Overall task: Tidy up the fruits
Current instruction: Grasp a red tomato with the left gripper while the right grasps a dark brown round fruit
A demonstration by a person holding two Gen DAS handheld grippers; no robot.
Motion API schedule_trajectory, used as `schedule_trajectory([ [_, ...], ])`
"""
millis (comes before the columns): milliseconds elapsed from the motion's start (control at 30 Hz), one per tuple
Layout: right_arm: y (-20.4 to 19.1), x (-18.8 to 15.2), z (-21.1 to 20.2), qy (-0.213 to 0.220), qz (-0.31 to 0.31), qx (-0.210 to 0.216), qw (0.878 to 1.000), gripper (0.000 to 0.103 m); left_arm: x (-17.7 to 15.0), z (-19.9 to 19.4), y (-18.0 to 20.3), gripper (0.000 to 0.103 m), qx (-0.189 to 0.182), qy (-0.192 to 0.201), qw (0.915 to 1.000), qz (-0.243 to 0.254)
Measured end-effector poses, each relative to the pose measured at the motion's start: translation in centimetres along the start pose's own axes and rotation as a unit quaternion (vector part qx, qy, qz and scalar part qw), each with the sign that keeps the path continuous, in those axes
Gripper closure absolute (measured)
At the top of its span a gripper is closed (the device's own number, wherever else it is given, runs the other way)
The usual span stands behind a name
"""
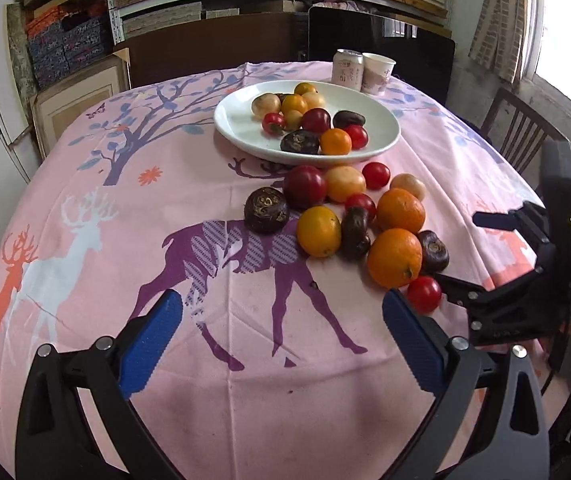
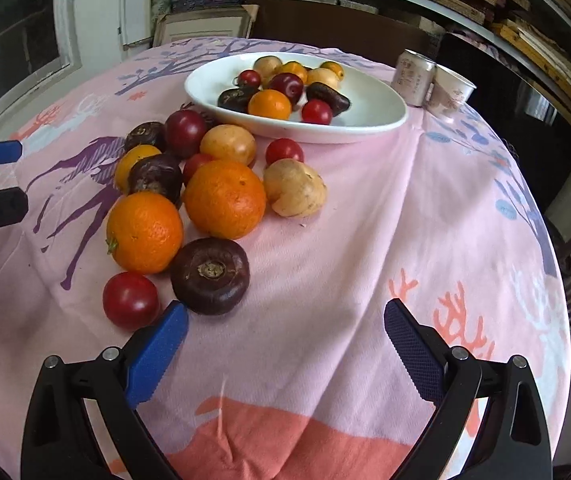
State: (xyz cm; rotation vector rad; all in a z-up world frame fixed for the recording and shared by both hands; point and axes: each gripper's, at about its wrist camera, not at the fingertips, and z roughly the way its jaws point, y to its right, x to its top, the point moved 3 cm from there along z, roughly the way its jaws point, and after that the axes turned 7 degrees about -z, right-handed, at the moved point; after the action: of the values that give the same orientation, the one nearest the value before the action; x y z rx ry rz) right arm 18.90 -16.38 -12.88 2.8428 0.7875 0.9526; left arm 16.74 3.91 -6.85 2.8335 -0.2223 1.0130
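Observation:
A white plate [image 1: 237,120] [image 2: 369,108] holds several small fruits: tomatoes, small oranges, pale yellow fruits and dark brown ones. A loose pile lies on the pink cloth in front of it, with two big oranges [image 2: 224,199] [image 2: 144,233], a dark brown fruit [image 2: 210,276], a red tomato [image 2: 130,300] and a pale fruit [image 2: 294,188]. My left gripper [image 1: 285,316] is open over bare cloth, short of the pile. My right gripper [image 2: 285,314] is open too, its left finger just beside the tomato and the dark fruit, with nothing between the pads. In each wrist view the other gripper [image 1: 456,248] [image 2: 5,178] shows at the pile's edge.
A drink can [image 1: 347,66] and a paper cup [image 1: 377,72] stand behind the plate at the table's far edge. A wooden chair [image 1: 517,132] is at the right side. Shelves of boxes fill the back wall. The deer-print cloth [image 1: 125,240] covers the round table.

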Motion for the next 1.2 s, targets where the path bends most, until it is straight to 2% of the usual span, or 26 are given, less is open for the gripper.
schedule_trajectory([
  [133, 0.2, 1.3, 0.8, 0.013, -0.008, 0.02, 1.0, 0.004, -2.0, 0.0, 1.8, 0.005, -0.023, -0.017, 0.9991, 0.031],
  [200, 0.4, 1.5, 1.3, 0.014, 0.002, 0.054, 0.998, 0.007, -2.9, 0.5, 2.6, 0.005, -0.025, -0.029, 0.998, 0.05],
  [233, 0.2, 1.6, 1.0, 0.023, 0.002, 0.064, 0.998, 0.021, -3.1, 0.9, 2.9, 0.005, -0.026, -0.035, 0.9974, 0.058],
  [267, -0.2, 1.8, 0.8, 0.029, -0.01, 0.07, 0.997, 0.04, -3.3, 1.3, 3.2, 0.005, -0.025, -0.041, 0.9968, 0.064],
  [300, -1.0, 1.9, 0.4, 0.035, -0.03, 0.075, 0.996, 0.053, -3.4, 1.7, 3.5, 0.005, -0.022, -0.047, 0.9962, 0.07],
  [333, -1.7, 1.9, 0.2, 0.037, -0.045, 0.057, 0.997, 0.061, -3.4, 2.0, 3.7, 0.005, -0.018, -0.05, 0.9958, 0.074],
  [400, -2.3, 2.0, -0.1, 0.035, -0.051, 0.033, 0.998, 0.061, -3.1, 2.6, 4.0, 0.005, -0.012, -0.052, 0.9958, 0.074],
  [467, -1.8, 1.7, -0.8, 0.032, -0.031, 0.039, 0.998, 0.061, -2.8, 3.1, 4.4, 0.005, -0.004, -0.051, 0.996, 0.073],
  [533, -0.9, 1.2, -2.1, 0.049, -0.021, 0.028, 0.998, 0.061, -2.6, 3.4, 5.2, 0.005, -0.002, -0.05, 0.9955, 0.08],
  [633, 1.3, -0.1, -3.9, 0.063, 0.01, 0.015, 0.998, 0.061, -2.3, 4.1, 6.7, 0.005, 0.0, -0.05, 0.9934, 0.103],
  [767, 3.4, -2.6, -5.3, 0.054, 0.043, -0.011, 0.998, 0.061, -1.7, 5.5, 8.7, 0.005, -0.005, -0.039, 0.99, 0.135],
  [833, 4.1, -3.9, -5.7, 0.047, 0.056, -0.012, 0.997, 0.061, -1.7, 5.9, 9.5, 0.023, -0.016, -0.034, 0.987, 0.156],
  [933, 4.7, -5.4, -6.1, 0.043, 0.056, -0.031, 0.997, 0.061, -1.6, 5.8, 9.9, 0.036, -0.032, -0.038, 0.9857, 0.161],
  [967, 4.9, -5.9, -6.2, 0.043, 0.056, -0.036, 0.997, 0.061, -1.7, 5.7, 9.8, 0.044, -0.046, -0.04, 0.9853, 0.16],
  [1000, 5.1, -6.4, -6.2, 0.042, 0.062, -0.034, 0.997, 0.061, -1.8, 5.7, 9.7, 0.06, -0.062, -0.046, 0.9849, 0.155],
  [1033, 5.4, -6.8, -6.2, 0.039, 0.072, -0.028, 0.996, 0.061, -1.9, 5.6, 9.6, 0.07, -0.083, -0.058, 0.984, 0.147],
  [1067, 5.5, -7.0, -6.2, 0.037, 0.077, -0.027, 0.996, 0.061, -1.9, 5.4, 9.4, 0.075, -0.092, -0.067, 0.9839, 0.138],
  [1100, 5.6, -7.1, -6.3, 0.036, 0.078, -0.03, 0.996, 0.061, -1.9, 5.3, 9.4, 0.075, -0.091, -0.073, 0.9835, 0.138],
  [1200, 5.5, -6.9, -6.5, 0.041, 0.075, -0.036, 0.996, 0.061, -2.3, 4.8, 9.5, 0.075, -0.076, -0.057, 0.9826, 0.159],
])
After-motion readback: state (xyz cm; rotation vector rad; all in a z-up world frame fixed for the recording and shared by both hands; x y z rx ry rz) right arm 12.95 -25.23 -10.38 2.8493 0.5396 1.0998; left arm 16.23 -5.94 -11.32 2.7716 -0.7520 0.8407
